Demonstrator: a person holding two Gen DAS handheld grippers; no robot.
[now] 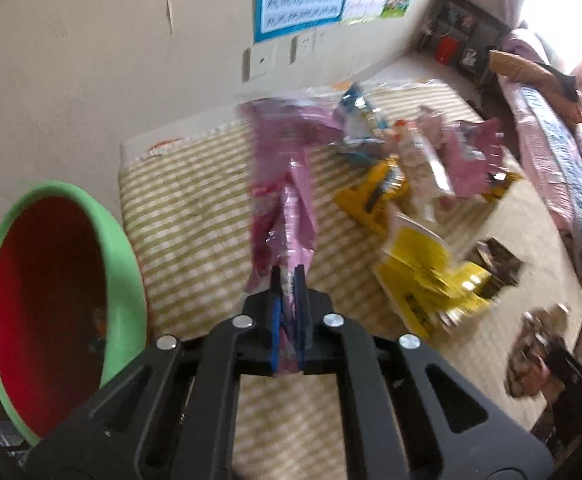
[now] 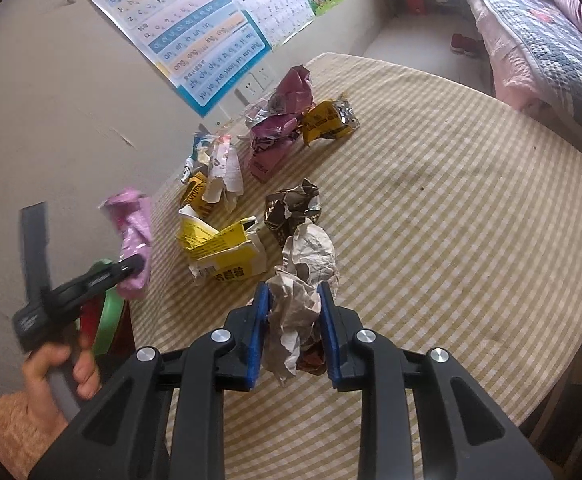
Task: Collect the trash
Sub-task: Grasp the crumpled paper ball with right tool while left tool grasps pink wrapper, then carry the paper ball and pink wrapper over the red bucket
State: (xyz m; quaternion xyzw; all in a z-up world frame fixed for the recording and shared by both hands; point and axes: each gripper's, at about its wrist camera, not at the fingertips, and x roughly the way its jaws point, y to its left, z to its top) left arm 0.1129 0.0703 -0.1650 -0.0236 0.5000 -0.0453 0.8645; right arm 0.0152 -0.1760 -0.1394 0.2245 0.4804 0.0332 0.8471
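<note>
My left gripper point(image 1: 289, 276) is shut on a pink plastic wrapper point(image 1: 287, 184) and holds it up over the left part of the checked table point(image 1: 195, 208). The same gripper point(image 2: 133, 266) and wrapper point(image 2: 133, 232) show in the right wrist view, beside the table's left edge and above the bin point(image 2: 109, 312). The bin point(image 1: 51, 300) has a green rim and a red inside and stands left of the table. My right gripper point(image 2: 295, 294) is shut on a crumpled white and brown paper wad point(image 2: 303, 300) just above the tablecloth point(image 2: 451, 220).
Several pieces of trash lie on the table: a yellow box point(image 2: 223, 248), a dark crumpled wrapper point(image 2: 293, 208), purple wrappers point(image 2: 279, 132), a yellow foil pack point(image 2: 329, 122), white wrappers point(image 2: 221, 172). Posters point(image 2: 195, 36) hang on the wall. A bed point(image 2: 551, 48) stands at the right.
</note>
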